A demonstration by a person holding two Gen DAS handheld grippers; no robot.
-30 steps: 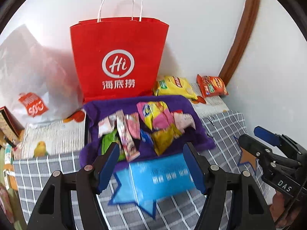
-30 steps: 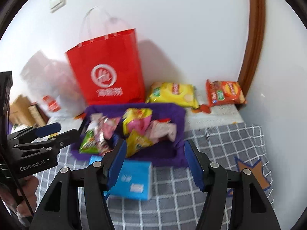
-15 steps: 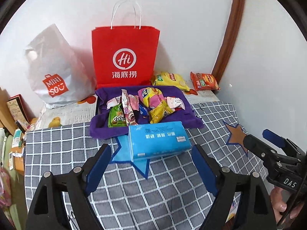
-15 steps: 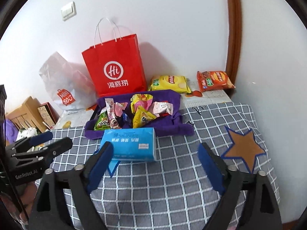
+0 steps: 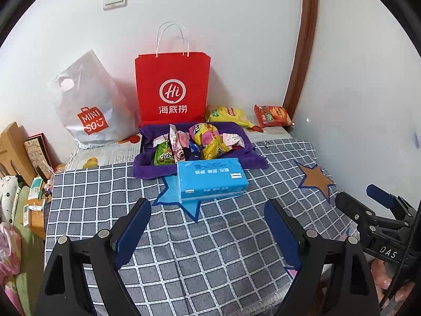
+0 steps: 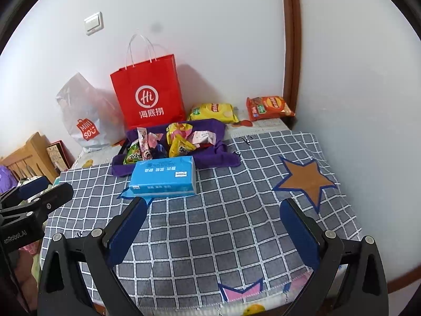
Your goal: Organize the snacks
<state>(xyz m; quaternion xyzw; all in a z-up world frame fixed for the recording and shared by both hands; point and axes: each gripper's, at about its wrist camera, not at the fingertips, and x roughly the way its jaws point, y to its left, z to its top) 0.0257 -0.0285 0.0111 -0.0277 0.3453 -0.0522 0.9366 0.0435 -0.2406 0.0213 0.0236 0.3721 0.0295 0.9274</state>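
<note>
Left tool (image 5: 208,226) and right tool (image 6: 213,222) — both hover over the checked cloth (image 6: 223,226) on the desk, fingers spread wide with nothing between them; the right one's jaws are opening. Ahead of both lies a blue tissue pack (image 5: 210,177), touching the purple cloth-lined tray (image 5: 147,168) heaped with snack packets (image 5: 200,142). Beyond the tray — a red paper bag (image 5: 172,87), a yellow chip bag (image 5: 229,115) and an orange chip bag (image 5: 273,115) against the wall.

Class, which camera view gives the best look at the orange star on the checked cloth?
The right wrist view: the orange star lies large and whole there. The left wrist view shows the same star smaller, near the right edge.
</note>
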